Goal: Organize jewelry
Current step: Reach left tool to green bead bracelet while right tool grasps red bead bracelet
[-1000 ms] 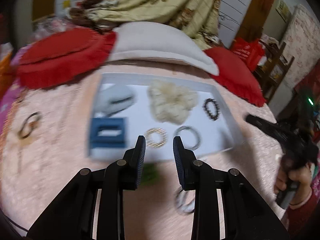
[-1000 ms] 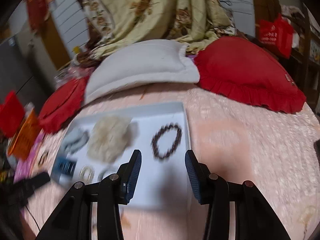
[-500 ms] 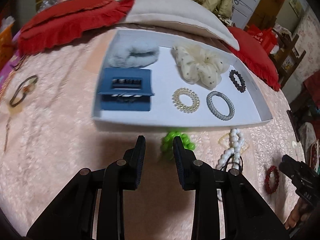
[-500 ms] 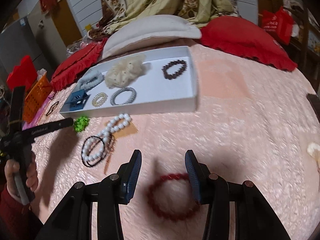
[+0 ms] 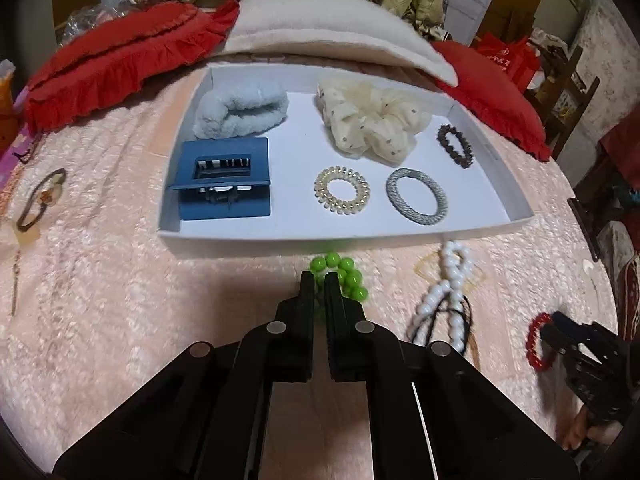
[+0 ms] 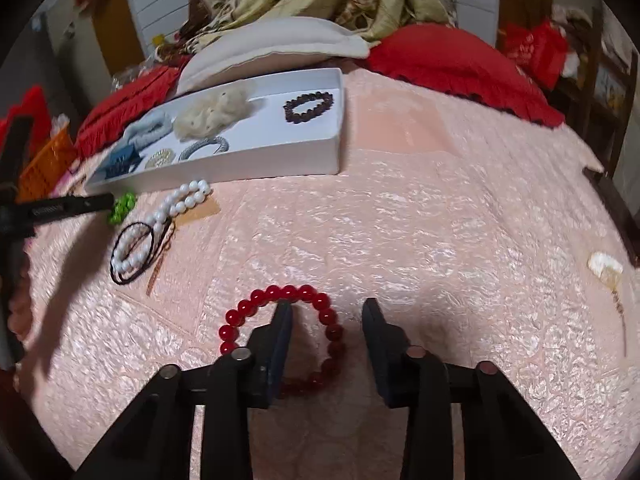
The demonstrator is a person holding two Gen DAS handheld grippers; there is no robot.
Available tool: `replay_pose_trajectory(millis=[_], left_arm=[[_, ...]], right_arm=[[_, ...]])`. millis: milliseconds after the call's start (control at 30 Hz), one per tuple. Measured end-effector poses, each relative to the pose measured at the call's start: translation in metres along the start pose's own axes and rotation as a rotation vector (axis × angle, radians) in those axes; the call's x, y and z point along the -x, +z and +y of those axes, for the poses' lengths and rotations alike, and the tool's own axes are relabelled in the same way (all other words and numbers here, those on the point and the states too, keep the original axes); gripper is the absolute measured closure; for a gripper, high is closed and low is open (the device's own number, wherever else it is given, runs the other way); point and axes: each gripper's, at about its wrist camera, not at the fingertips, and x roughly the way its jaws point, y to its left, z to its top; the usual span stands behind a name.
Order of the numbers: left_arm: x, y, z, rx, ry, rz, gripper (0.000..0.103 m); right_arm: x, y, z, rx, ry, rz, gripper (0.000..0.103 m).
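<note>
Two grippers work over a pink quilted bedspread [image 6: 420, 240] beside a shallow white tray [image 5: 280, 236]. In the left wrist view, the left gripper [image 5: 319, 280] sits at lower centre with its fingers drawn nearly together on the green bead bracelet [image 5: 348, 274], which lies just below the tray's near wall; part of the bracelet is between the fingertips, so it appears pinched. In the right wrist view, the right gripper [image 6: 327, 312] has its jaws spread wide at lower centre, one finger planted inside the loop of the red bead bracelet [image 6: 280, 336] and the other outside it to the right, with nothing clamped. The tray fills the upper middle of the left view and holds a pale blue fluffy scrunchie [image 5: 240, 114], a cream dotted scrunchie [image 5: 372, 124], a blue claw clip [image 5: 222, 178], a clear spiral hair tie [image 5: 341, 195], a grey woven hair band [image 5: 416, 197] and a dark bead bracelet [image 5: 456, 146] near its right wall. To the right of the green beads, a white pearl strand [image 5: 444, 292] lies tangled with black cord. Red ruffled cushions [image 5: 112, 56] and a cream pillow [image 5: 332, 28] lie beyond the tray.
</note>
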Motion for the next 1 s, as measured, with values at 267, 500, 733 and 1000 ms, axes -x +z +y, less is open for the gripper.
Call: replay_pose_trajectory(millis=[267,500,733,1000], left_arm=[[0.044,-0.023,0.002,0.023,-0.027,-0.066,0.099],[0.029,-0.016,0.013,0.062,-0.064,-0.026,0.097],[-0.005,0.003,0.008,0.038,-0.035,-0.008,0.061],[-0.030,0.004,-0.017,-0.066,0.034,0.016,0.069]], right_arm=[[0.007,-0.005,0.010,0.010,-0.002,-0.023,0.094],[0.021,0.001,0.015,-0.013,0.031,-0.047,0.094],[0.019,0.001,0.016,-0.046,0.072,-0.037,0.094],[0.011,-0.001,0.021,-0.046,0.110,-0.029,0.094]])
